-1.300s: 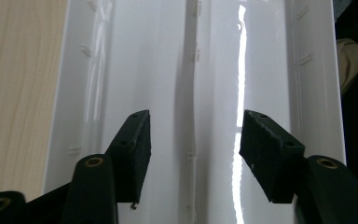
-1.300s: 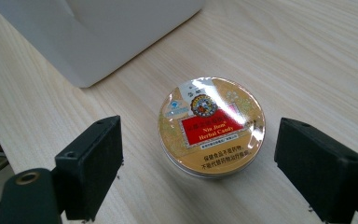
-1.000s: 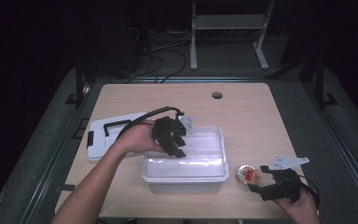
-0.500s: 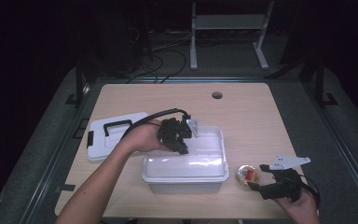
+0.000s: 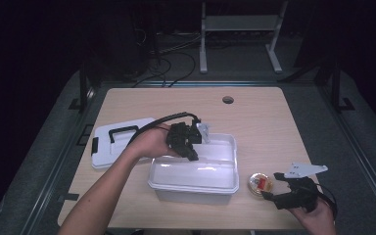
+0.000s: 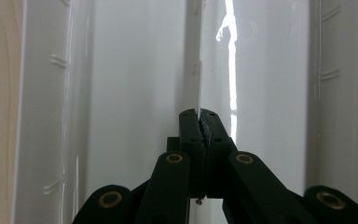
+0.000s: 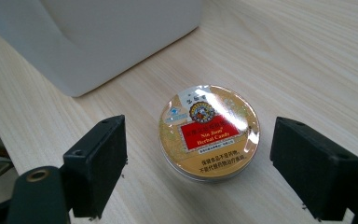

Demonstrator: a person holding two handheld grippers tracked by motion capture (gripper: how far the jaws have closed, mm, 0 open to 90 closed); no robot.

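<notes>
the right tool point(image 7: 198, 170) is hovering wide around the candy tin point(image 7: 209, 130), frame centre; lowering squarely before closing looks wise. farther, the left tool point(image 6: 199, 122) is pinching the white box point(image 5: 194, 168) rim.

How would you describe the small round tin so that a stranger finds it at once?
On the light wooden table, look right of the white plastic bin, near the front edge. The small round gold tin lies flat there between the right gripper's open jaws; its red label sets it apart.
</notes>
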